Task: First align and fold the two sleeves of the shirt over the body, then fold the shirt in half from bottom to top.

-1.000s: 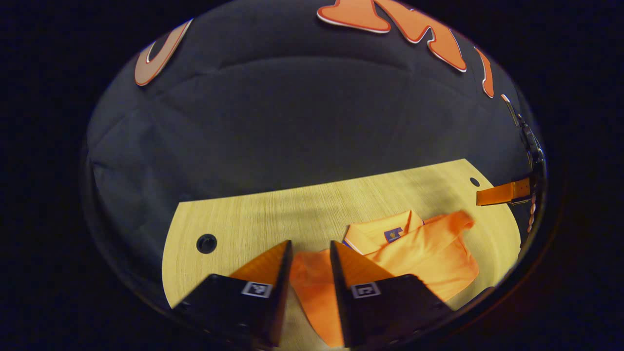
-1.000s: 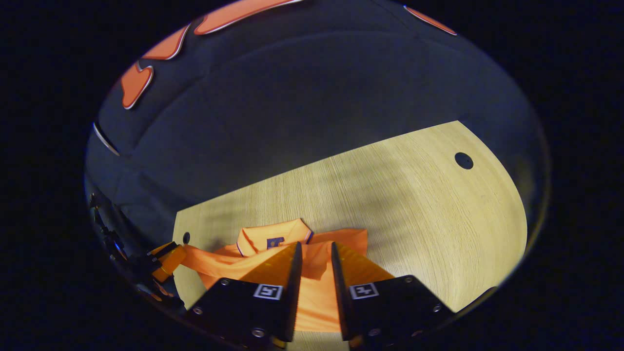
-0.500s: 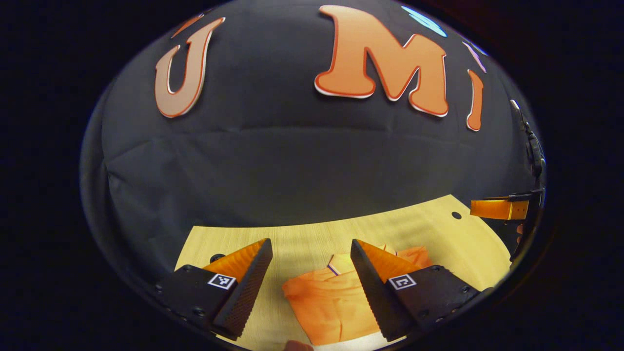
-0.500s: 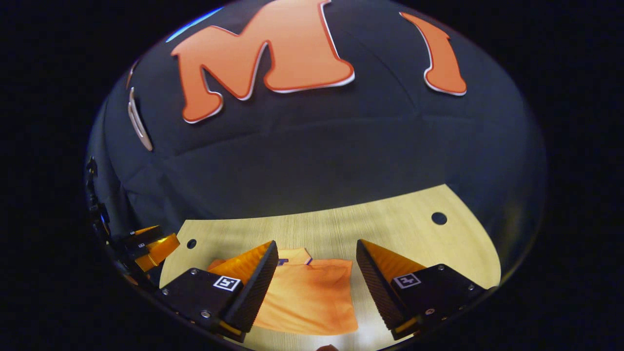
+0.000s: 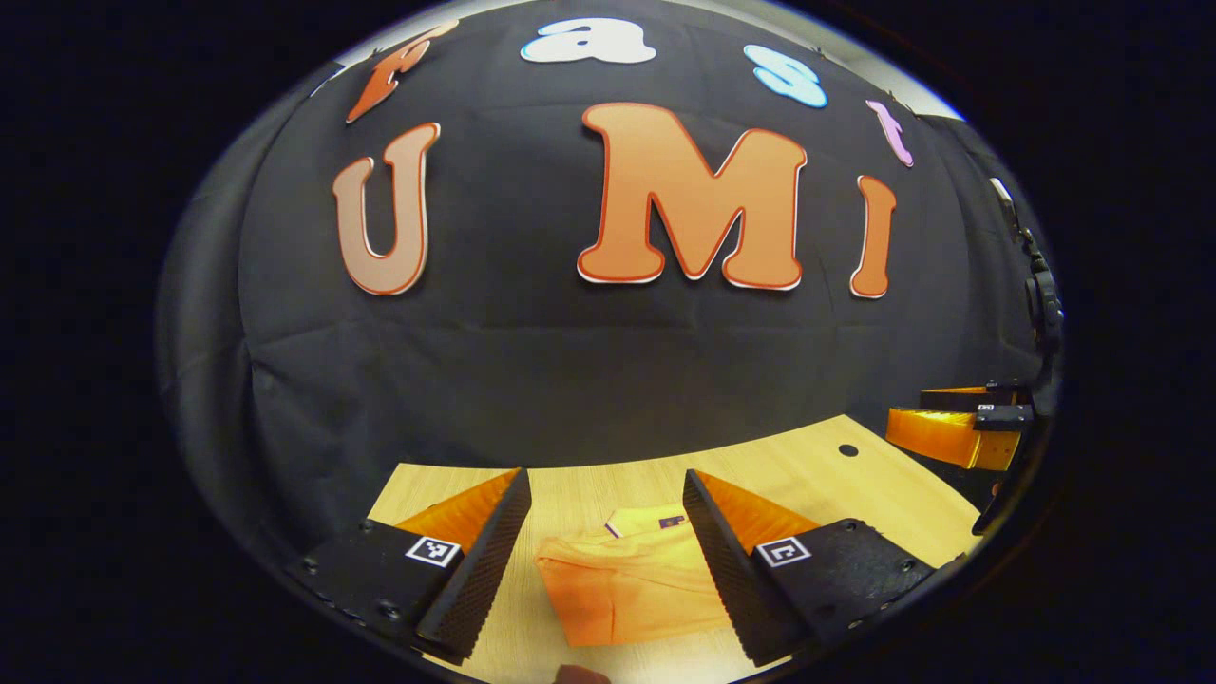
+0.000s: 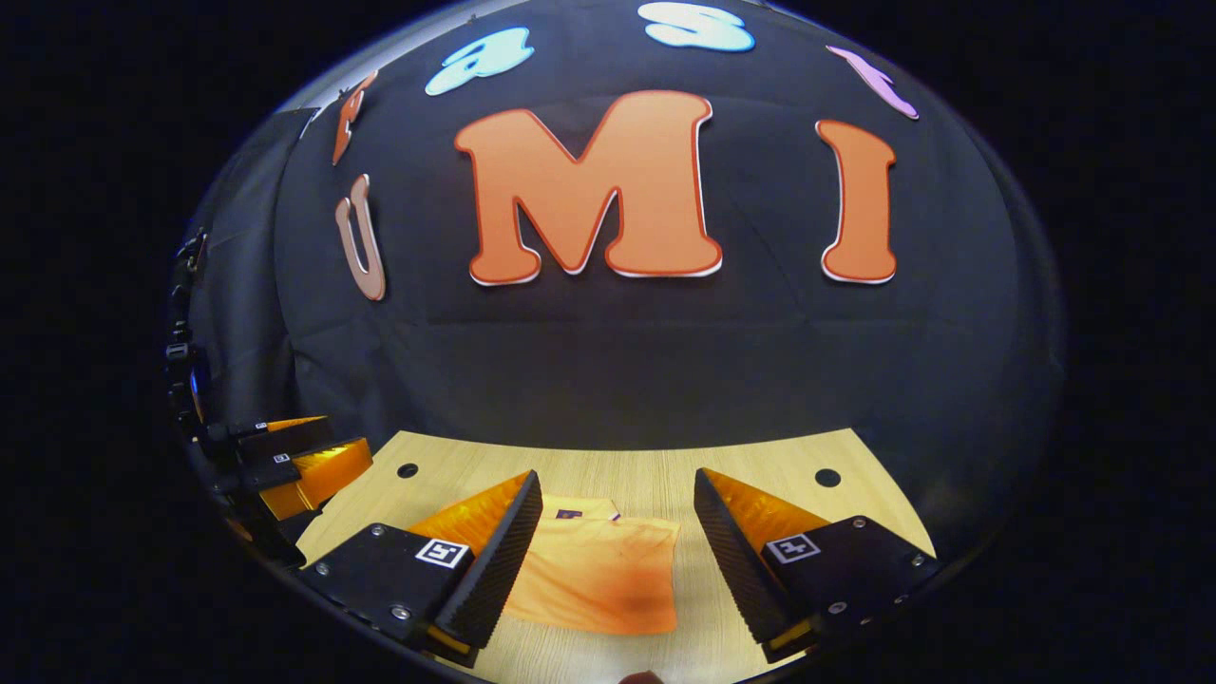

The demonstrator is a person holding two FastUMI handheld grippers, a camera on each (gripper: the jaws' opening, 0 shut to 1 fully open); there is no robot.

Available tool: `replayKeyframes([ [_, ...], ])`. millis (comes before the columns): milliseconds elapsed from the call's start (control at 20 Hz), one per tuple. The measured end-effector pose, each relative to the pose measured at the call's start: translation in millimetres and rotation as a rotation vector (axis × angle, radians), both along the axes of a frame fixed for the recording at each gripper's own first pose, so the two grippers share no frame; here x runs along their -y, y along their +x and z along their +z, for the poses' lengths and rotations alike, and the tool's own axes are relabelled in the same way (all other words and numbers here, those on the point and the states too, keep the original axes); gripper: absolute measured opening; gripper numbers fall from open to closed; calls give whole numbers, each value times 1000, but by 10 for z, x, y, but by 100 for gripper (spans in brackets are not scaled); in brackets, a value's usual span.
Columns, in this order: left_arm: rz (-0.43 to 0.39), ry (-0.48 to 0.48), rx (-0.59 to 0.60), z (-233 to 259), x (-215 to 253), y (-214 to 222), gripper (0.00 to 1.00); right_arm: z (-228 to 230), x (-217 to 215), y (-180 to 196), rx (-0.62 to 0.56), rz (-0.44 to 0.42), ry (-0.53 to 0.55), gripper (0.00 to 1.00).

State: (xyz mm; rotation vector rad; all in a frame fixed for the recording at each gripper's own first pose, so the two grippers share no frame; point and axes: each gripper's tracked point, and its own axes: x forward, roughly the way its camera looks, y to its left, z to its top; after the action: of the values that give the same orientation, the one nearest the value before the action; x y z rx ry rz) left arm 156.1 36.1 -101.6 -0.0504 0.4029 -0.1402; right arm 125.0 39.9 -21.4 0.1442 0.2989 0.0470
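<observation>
Since a second ago the shirt (image 5: pixel 632 584) has been released by both the left gripper (image 5: pixel 603 560) and right gripper (image 6: pixel 613 560), now held wide open and empty, and left folded at lower centre on the table (image 6: pixel 760 461), so the task appears complete.

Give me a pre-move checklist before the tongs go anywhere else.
1. Left tongs open, holding nothing: ok.
2. Right tongs open, holding nothing: ok.
3. Shirt lies on the table as a compact folded packet, collar end at the far side: ok.
4. Sleeves tucked in, none sticking out of the packet: ok in both views.
5. Edges of the half fold lined up: cannot tell, the near edge is partly hidden by the fingers.
6. Both tongs raised off the cloth: ok.
</observation>
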Motion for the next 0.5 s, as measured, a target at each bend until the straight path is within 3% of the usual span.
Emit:
replayKeyframes([
  [500, 40, -15, 163, 620, 272, -1185, 97, 340, 106, -1172, 167, 17, -60, 98],
])
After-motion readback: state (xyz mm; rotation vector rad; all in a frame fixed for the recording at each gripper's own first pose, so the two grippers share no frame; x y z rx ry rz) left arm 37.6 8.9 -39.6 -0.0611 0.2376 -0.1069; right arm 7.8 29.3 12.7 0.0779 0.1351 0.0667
